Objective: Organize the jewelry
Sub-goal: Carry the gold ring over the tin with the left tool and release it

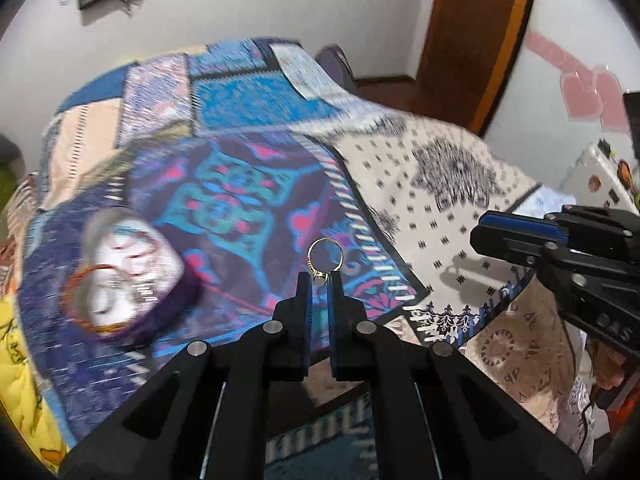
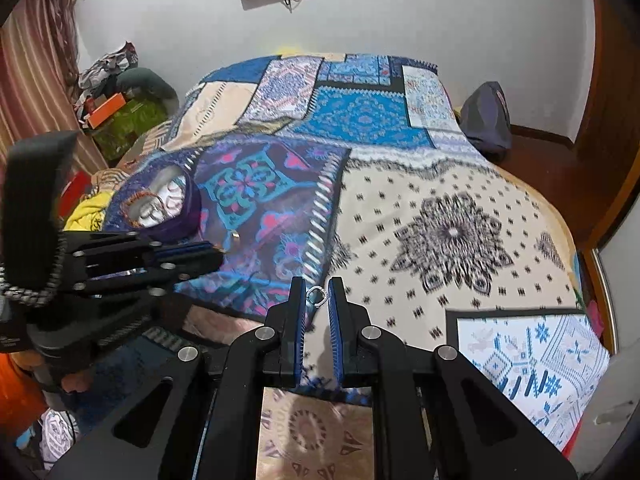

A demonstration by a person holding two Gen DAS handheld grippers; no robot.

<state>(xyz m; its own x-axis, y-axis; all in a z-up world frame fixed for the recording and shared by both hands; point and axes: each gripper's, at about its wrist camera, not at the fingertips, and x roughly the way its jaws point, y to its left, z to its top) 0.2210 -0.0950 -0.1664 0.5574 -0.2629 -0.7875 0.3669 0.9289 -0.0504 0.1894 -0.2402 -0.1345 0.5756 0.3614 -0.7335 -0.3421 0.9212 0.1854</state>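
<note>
Bedding comes first: a patchwork blanket (image 2: 400, 208) is spread over the bed as the working surface. On its left part a purple box (image 1: 132, 280) lies open, bangles seen inside, likely where the jewelry is meant to go. The left gripper (image 1: 319, 280) is held above the blanket, its fingers (image 1: 305, 296) pinching a gold ring (image 1: 325, 258) by its setting, band upward. The right gripper (image 2: 319, 294) is raised too, fingers pinching a small silver ring (image 2: 317, 295), probably for carrying boxward.

Black grippers, blue-padded fingers (image 1: 307, 300), silver screws.
</note>
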